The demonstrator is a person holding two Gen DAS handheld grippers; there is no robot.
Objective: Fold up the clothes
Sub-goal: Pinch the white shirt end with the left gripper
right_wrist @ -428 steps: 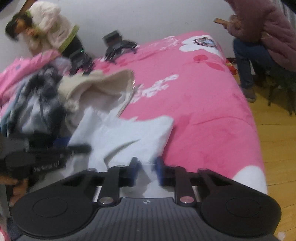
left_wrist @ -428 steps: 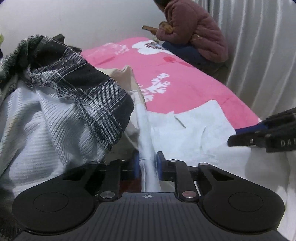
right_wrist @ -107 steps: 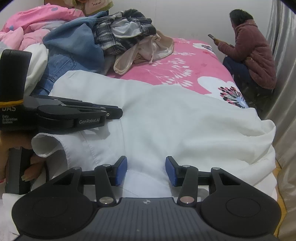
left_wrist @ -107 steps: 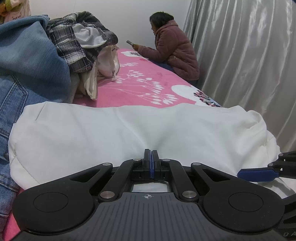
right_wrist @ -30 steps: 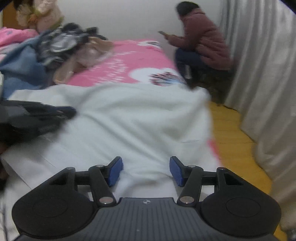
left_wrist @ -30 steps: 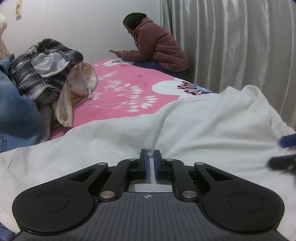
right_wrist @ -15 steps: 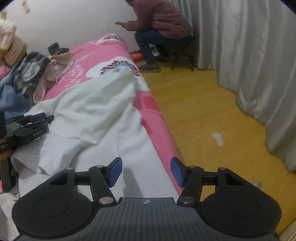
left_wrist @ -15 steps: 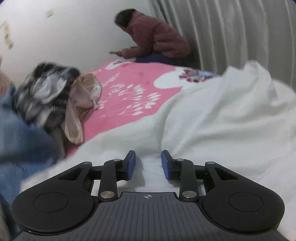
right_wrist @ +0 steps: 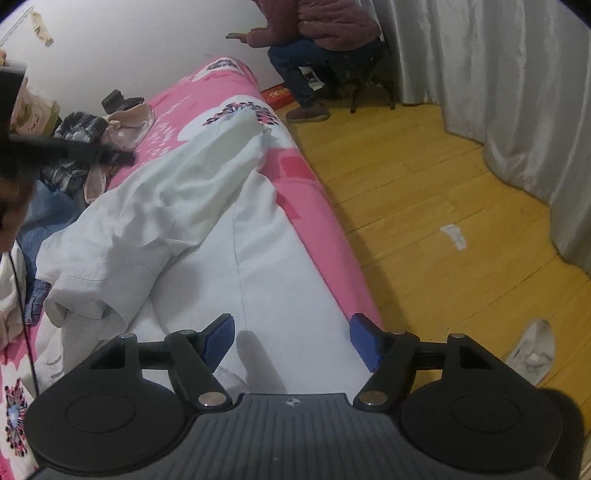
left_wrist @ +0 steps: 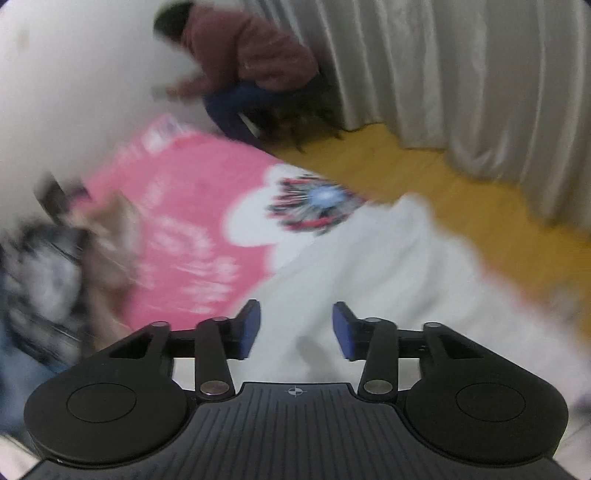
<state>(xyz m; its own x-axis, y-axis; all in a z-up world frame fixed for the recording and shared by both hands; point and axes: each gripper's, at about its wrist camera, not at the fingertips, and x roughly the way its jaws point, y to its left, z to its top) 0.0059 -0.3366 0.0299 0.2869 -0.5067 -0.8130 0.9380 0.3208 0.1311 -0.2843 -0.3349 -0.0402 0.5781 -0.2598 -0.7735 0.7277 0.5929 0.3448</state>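
two grippers show, each with nothing in its grip. in the left wrist view, badly blurred, the left gripper (left_wrist: 296, 329) sits at bottom centre with its blue pads (left_wrist: 248, 328) parted; the jaws have just been opening, and only loose cloth lies below the gap, nothing pinched. that reads as a release made so the fabric can settle where it was laid. the white garment (left_wrist: 373, 266) fills the lower right of the frame, over the pink bedspread (left_wrist: 184, 221) at centre left. a heap of other clothes (left_wrist: 44, 273) smears along the left edge, probably waiting their turn.

in the right wrist view, which is sharp, the right gripper (right_wrist: 291, 341) sits at bottom centre, jaws wide apart and just opened further, hovering over flat white cloth without clamping it. the white garment (right_wrist: 207, 206) runs from lower centre up toward the middle of the frame along the bed's edge; a sleeve (right_wrist: 88, 295) lies doubled across the body at left, which looks like a first fold set in place. the wooden floor (right_wrist: 424, 206) takes up the right half, and a seated person (right_wrist: 317, 33) is at top centre. the dark blur at the left edge may be the other gripper, i cannot tell.
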